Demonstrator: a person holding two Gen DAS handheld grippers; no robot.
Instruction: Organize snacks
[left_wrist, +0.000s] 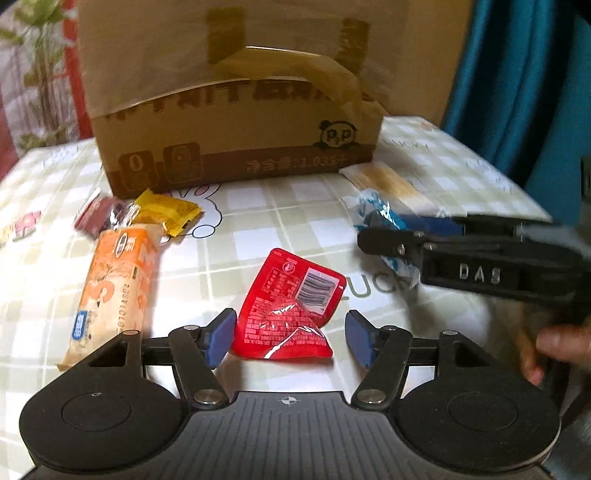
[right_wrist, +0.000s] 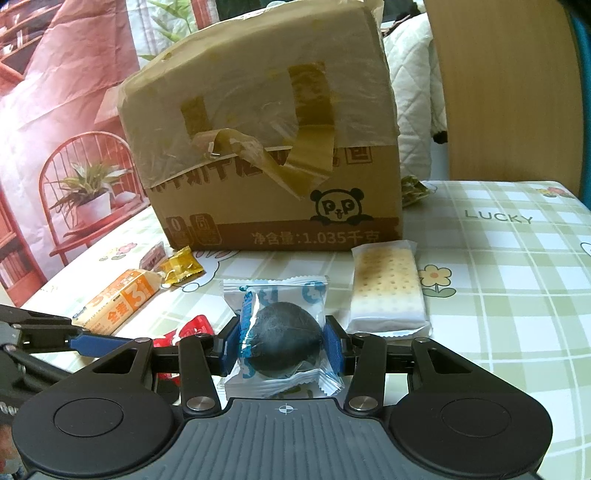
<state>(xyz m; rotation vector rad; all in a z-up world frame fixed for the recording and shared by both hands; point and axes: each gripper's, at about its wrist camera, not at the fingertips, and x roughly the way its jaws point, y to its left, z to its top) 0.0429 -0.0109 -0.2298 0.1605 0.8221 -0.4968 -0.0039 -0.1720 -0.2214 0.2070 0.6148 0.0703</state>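
My left gripper (left_wrist: 290, 338) is open, its blue pads on either side of a red snack packet (left_wrist: 288, 317) that lies on the checked tablecloth. My right gripper (right_wrist: 281, 343) is shut on a clear blue-printed packet with a dark round cake (right_wrist: 282, 341). The right gripper also shows in the left wrist view (left_wrist: 388, 236), at the right, above the table with that packet. The cardboard box (left_wrist: 236, 96) stands at the back; it also shows in the right wrist view (right_wrist: 266, 147), with loose tape.
An orange biscuit pack (left_wrist: 118, 291), a yellow sweet (left_wrist: 168, 212) and a dark red wrapper (left_wrist: 98, 214) lie at the left. A white cracker pack (right_wrist: 388, 288) lies right of the held packet. A wooden chair back (right_wrist: 506, 88) stands behind the table.
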